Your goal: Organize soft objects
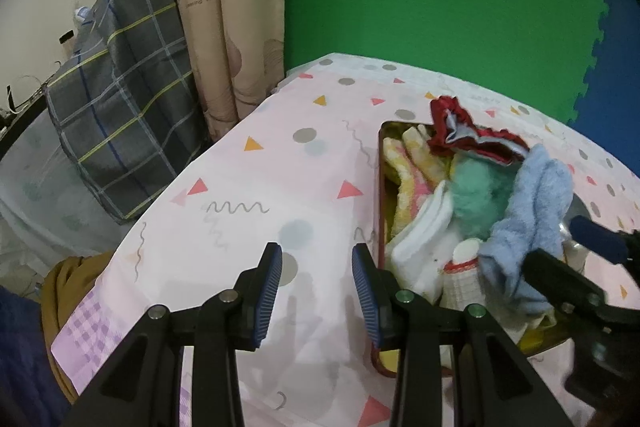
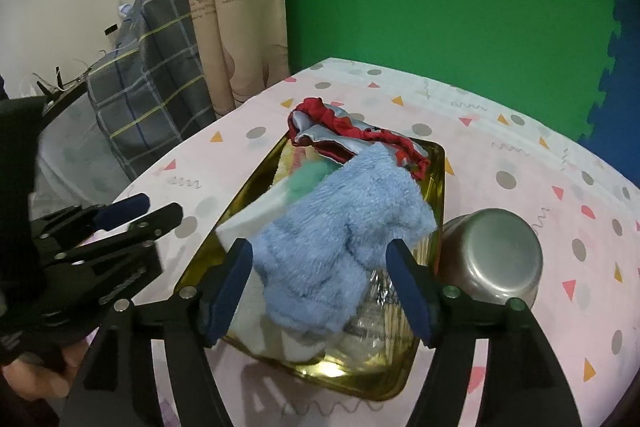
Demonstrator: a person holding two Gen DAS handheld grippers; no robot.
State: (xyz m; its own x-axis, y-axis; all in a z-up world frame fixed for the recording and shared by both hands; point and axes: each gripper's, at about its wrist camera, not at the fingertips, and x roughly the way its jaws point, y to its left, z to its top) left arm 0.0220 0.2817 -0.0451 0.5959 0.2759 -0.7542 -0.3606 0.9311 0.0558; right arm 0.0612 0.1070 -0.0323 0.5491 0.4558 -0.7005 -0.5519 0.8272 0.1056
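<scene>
Because the soft things are meant to be gathered in one place, nearly all of them sit heaped in the gold tray (image 2: 439,163) at the centre of the right wrist frame, on the worktop (image 2: 520,131) with its pink patterned cloth. A blue fluffy towel (image 2: 340,227) lies on top of the pile, draped toward the lower middle of the frame, with a red-trimmed cloth (image 2: 352,131) hanging over the tray's far rim and a green fluffy piece (image 1: 472,195) and yellow towels (image 1: 416,155) beneath.

With its jaws spread wide, the right gripper (image 2: 324,289) straddles the blue towel's near end without pinching it, probably either to take it or having just let go. Also parted and empty, the left gripper (image 1: 316,291) hangs over bare cloth just left of the tray. A steel cup (image 2: 492,259) lies tipped, touching the tray's right side; being hard, it likely stays out.
</scene>
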